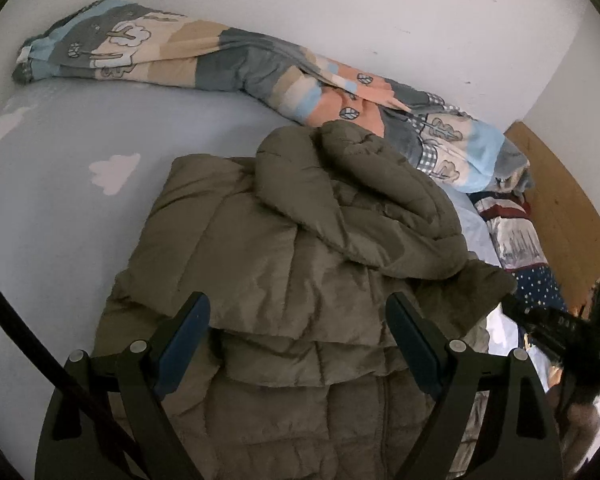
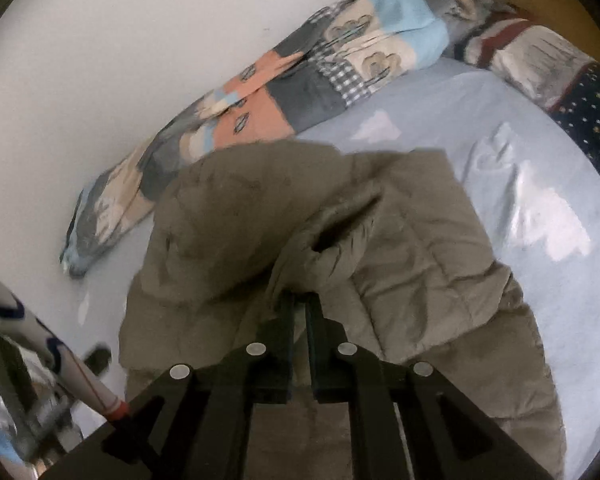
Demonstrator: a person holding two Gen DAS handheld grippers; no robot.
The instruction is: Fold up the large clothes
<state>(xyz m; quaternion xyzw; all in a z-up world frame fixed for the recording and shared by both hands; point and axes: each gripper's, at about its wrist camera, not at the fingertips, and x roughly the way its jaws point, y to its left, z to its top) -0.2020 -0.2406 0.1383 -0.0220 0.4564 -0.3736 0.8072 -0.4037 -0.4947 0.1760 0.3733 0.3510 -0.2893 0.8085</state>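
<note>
My right gripper [image 2: 299, 308] is pinched on a fold of the puffy olive-brown quilted coat [image 1: 300, 240]; left gripper [image 1: 296, 320] is spread wide, empty above it. Coat's on the pale blue bed [image 1: 60, 200], soft, bulky, slippery; I'd grab seams. Patchwork duvet [image 1: 228, 60] behind.
</note>
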